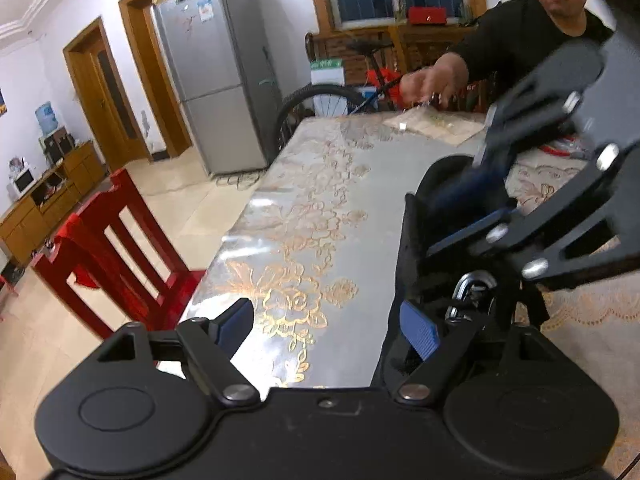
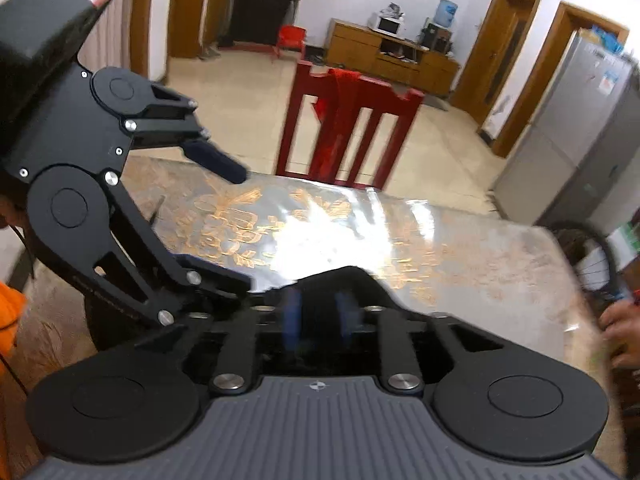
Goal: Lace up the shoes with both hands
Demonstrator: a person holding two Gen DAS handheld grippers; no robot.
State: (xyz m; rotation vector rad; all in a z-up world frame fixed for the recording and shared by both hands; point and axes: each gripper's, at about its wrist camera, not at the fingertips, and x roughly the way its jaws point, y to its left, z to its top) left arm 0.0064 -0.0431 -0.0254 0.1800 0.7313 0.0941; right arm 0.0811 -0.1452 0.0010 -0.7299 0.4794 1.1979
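On the floral table [image 1: 304, 216], my left gripper [image 1: 332, 320] gapes empty beside the black shoe [image 1: 424, 208], my right gripper [image 2: 316, 312] stands half-parted over it, so I judge regrasping a lace comes next.

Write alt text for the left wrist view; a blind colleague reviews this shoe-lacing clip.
The left gripper is open over a table with a gold floral cover, its right finger beside a black shoe. The right gripper reaches into the shoe from the upper right. Beyond, a person's hand hovers over the table's far end.
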